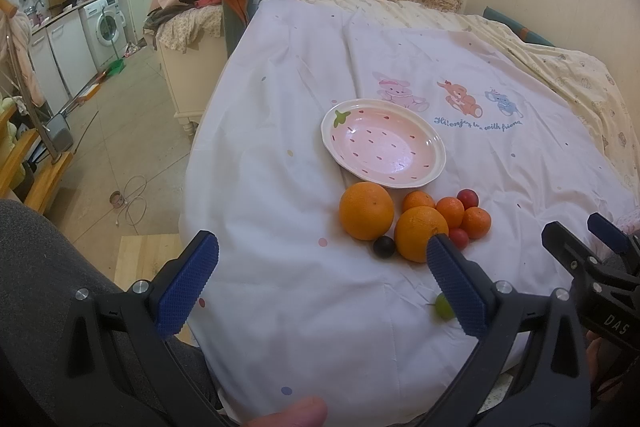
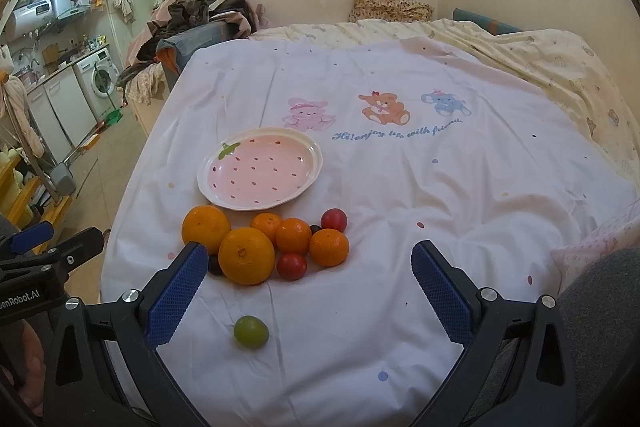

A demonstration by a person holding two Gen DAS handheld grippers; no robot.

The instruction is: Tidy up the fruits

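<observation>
Fruit cluster sits on the white bed sheet (image 2: 400,187), just in front of the pink strawberry-print plate (image 2: 280,135), which holds nothing. Left to right in the right wrist view: large orange (image 2: 205,228) nearest the plate's left rim, second large orange (image 2: 246,255) in front of it with a dark plum (image 2: 215,265) tucked at its left, three small tangerines (image 2: 293,235) packed together, red plum (image 2: 291,265) in front of them, another red plum (image 2: 333,219) at the back right. Green plum (image 2: 251,332) lies alone, nearer the camera, apart from the cluster.

Left gripper (image 1: 322,285): jaws wide open, holding nothing, above the sheet's near part. Right gripper (image 2: 310,293): jaws wide open, holding nothing, green plum lying between its fingers in view.

Bed edge drops to the floor (image 1: 120,147) close on the cluster's left; sheet right of the fruit is bare and wrinkled, well clear out to the yellow quilt (image 2: 560,67).
</observation>
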